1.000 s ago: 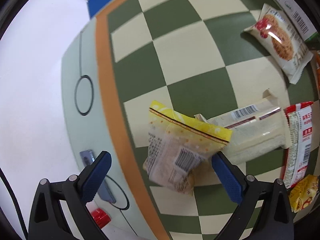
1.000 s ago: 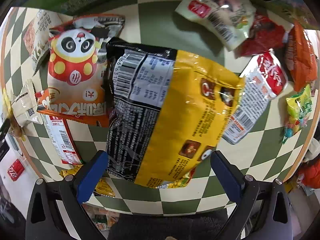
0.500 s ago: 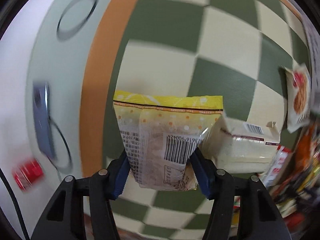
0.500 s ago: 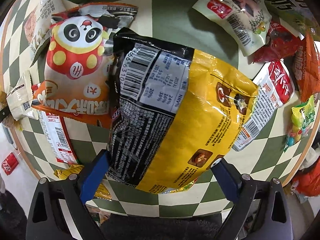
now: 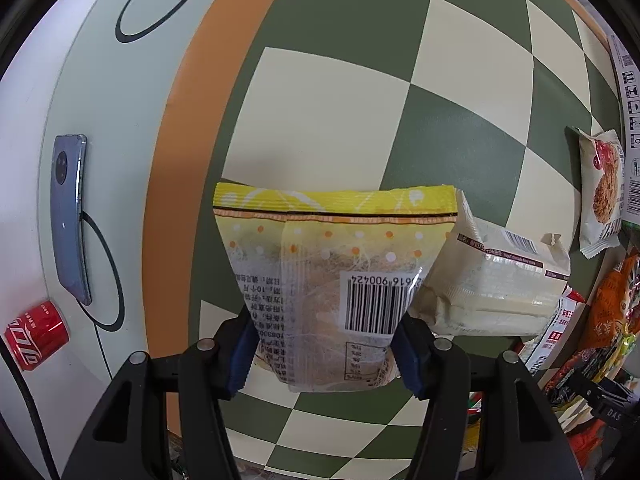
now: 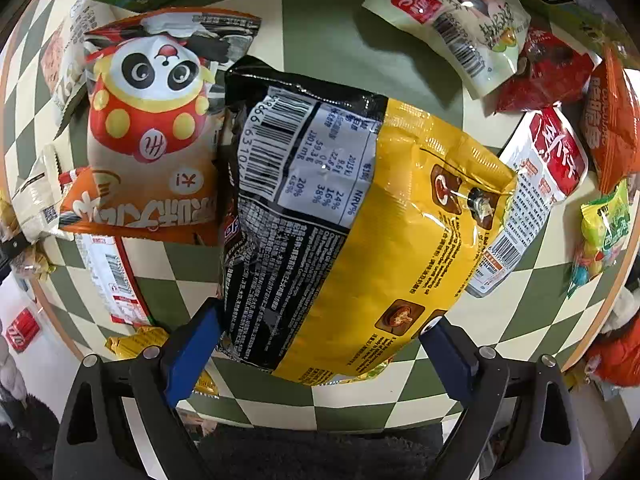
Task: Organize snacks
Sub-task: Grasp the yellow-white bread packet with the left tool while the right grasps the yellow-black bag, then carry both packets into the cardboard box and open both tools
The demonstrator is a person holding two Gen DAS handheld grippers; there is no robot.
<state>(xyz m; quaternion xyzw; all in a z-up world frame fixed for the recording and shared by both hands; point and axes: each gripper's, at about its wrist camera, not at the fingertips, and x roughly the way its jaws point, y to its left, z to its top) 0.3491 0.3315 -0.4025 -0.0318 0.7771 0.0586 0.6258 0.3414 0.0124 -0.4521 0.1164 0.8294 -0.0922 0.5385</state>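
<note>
Left gripper [image 5: 324, 354]: blue pads pressed against both lower sides of a yellow-topped pastry packet [image 5: 332, 280], which it holds barcode-side toward the camera above the checkered mat [image 5: 320, 92]. Touching the packet's right side lies a pale cream wafer pack [image 5: 496, 284]; farther right, a cookie packet [image 5: 602, 188] lies near the mat's edge, and a heap of orange and red bags is partly cut off by the frame. Off the mat to the left lie a phone [image 5: 70, 216] and a small red can [image 5: 34, 334].

Right gripper [image 6: 318, 344]: jaws set wide, with a large yellow-and-black bag [image 6: 352, 220] between them; the left pad meets the bag's edge, but whether the right pad presses it cannot be told. Just beside the bag on its left lies a panda-printed orange bag [image 6: 152, 132]; to its right a red-and-white sachet [image 6: 532, 196]; beyond, a white pouch [image 6: 460, 20] and further red, orange and green packets scattered over the mat.

Step in hand, as judged: sorting has begun, one packet lifted and a second being taken up. The next move calls for carrying each to a grouped spot without dragging neighbours, the wafer pack especially.

Containers: no bin, box interior or tray is visible in either view; all snacks lie loose on the mat.
</note>
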